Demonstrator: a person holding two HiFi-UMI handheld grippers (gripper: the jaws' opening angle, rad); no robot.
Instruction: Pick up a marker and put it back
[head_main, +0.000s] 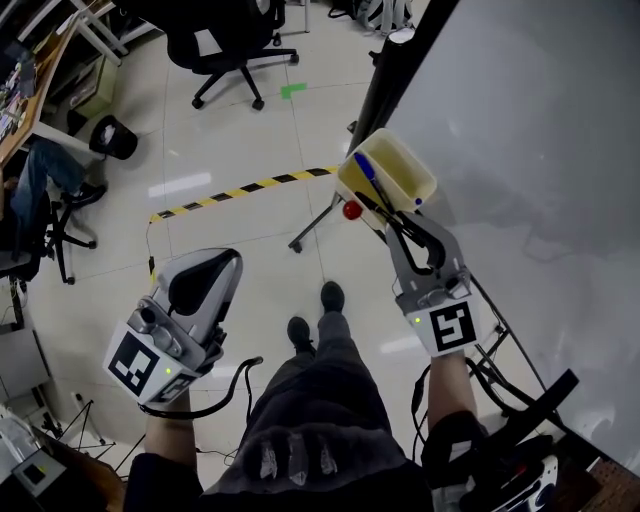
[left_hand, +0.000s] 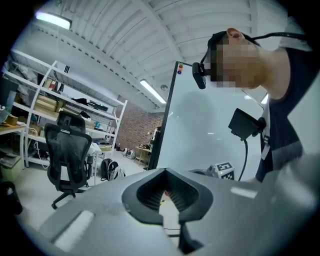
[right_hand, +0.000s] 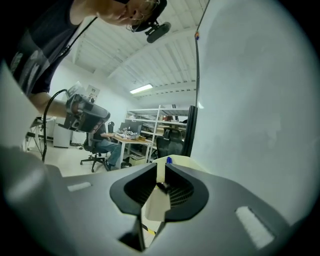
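A cream marker tray (head_main: 415, 172) hangs at the lower edge of the whiteboard (head_main: 530, 150). A blue marker (head_main: 367, 172) lies in it. My right gripper (head_main: 390, 222) points level at the tray's near end, its jaws a narrow gap apart. In the right gripper view the right gripper (right_hand: 161, 169) frames the tray (right_hand: 182, 160) and the blue marker's tip (right_hand: 169, 160). A small dark end, perhaps of a black marker (right_hand: 161, 186), sits between the pads without being pressed. My left gripper (head_main: 230, 260) hangs off to the left over the floor, shut and empty; the left gripper (left_hand: 166, 173) faces the whiteboard.
A red round piece (head_main: 351, 210) sits under the tray beside the whiteboard's stand leg (head_main: 315, 225). Yellow-black tape (head_main: 250, 186) crosses the floor. An office chair (head_main: 225, 45) stands far back, a seated person (head_main: 40, 170) at the left. My shoes (head_main: 312, 318) are below.
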